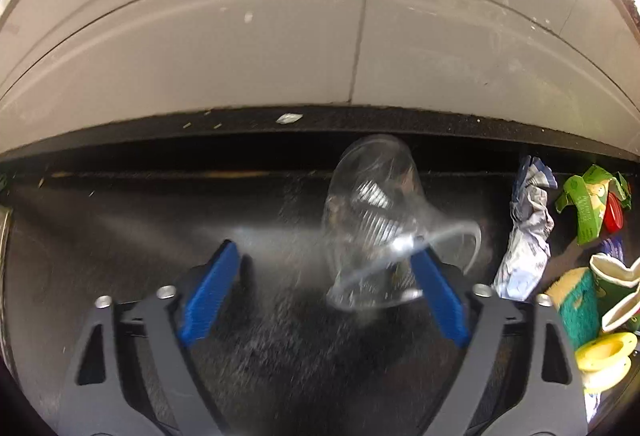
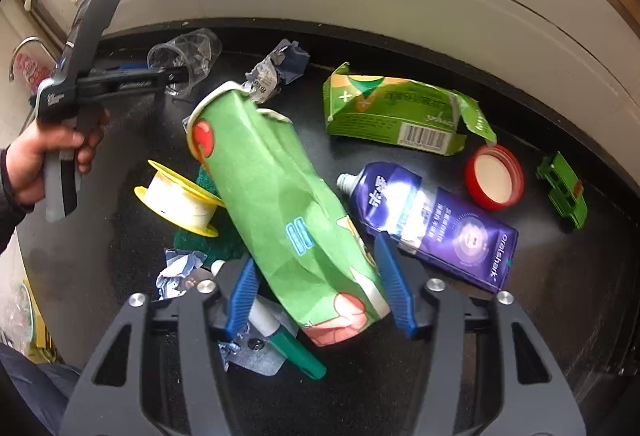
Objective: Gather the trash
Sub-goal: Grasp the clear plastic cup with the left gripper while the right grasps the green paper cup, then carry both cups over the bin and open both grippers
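Left gripper: spread; a crushed clear plastic cup is seen between the blue pads, its rim touching the right pad, the left pad apart from it.
Right gripper: jaws set around a flattened green paper cup; whether both pads press on it cannot be told.
Bench: dark; its far edge is met by a pale tiled wall.
Open room: bare bench is seen left of the clear cup.
Crowded side: a purple tube, green carton, red lid, yellow spool and crumpled wrapper are clustered together.
Right edge: a green plastic piece is seen near the rim.
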The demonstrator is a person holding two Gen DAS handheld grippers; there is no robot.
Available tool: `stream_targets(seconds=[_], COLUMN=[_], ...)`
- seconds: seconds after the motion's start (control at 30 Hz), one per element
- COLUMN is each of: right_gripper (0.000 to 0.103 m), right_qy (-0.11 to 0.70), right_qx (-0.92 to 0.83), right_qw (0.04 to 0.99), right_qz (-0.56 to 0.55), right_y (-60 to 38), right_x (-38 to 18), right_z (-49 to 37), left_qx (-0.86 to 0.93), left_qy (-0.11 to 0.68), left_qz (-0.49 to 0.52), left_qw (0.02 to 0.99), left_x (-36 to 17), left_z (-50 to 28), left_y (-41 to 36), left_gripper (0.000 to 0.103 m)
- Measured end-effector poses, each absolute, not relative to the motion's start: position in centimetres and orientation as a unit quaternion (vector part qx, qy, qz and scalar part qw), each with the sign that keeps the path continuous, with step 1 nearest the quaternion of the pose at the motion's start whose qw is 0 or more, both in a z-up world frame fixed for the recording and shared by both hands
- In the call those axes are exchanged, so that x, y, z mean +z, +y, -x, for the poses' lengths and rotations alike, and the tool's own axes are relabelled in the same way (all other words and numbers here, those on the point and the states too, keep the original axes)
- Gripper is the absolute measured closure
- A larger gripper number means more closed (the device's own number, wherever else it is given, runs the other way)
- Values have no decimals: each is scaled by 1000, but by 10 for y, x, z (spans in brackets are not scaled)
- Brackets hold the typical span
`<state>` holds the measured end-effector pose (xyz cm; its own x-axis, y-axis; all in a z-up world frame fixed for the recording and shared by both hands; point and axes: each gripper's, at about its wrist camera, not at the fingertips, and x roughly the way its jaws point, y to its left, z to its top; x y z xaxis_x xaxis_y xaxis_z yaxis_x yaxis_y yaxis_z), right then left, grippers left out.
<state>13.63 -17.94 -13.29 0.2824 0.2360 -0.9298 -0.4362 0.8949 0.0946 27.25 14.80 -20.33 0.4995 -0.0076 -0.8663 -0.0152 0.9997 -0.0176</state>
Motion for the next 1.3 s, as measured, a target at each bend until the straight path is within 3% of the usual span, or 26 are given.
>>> stream_targets(seconds=[0.03, 0.1, 0.2, 0.27, 0.7, 0.97, 1.3], right_gripper=[56, 63, 64, 65, 65, 65, 65], right_qy=[561, 560, 555, 554, 510, 502, 492], right_qx=[213, 216, 221, 222, 209, 200, 192], right_qw=[795, 793, 796, 797, 832, 839, 847], right_qz=[94, 98, 99, 91, 67, 63, 59], right_y=[-178, -175, -174, -176, -202, -216, -227], right_x=[-134, -135, -132, -129, -62, -48, -41], right_z=[-137, -137, -134, -132, -58, 1, 16], left_qx=[-2, -3, -6, -9, 0, -27, -29], left_qy=[500, 496, 497, 493, 487, 497, 485], left_qz=[10, 2, -4, -7, -4, -7, -12], left_qw=[866, 868, 868, 870, 873, 867, 874], left_x=[-204, -203, -196, -188, -116, -119, -105], left_z=[-275, -277, -273, -267, -138, -51, -27], left_y=[146, 141, 133, 129, 86, 38, 29], left_gripper=[31, 57, 79, 85, 85, 85, 85])
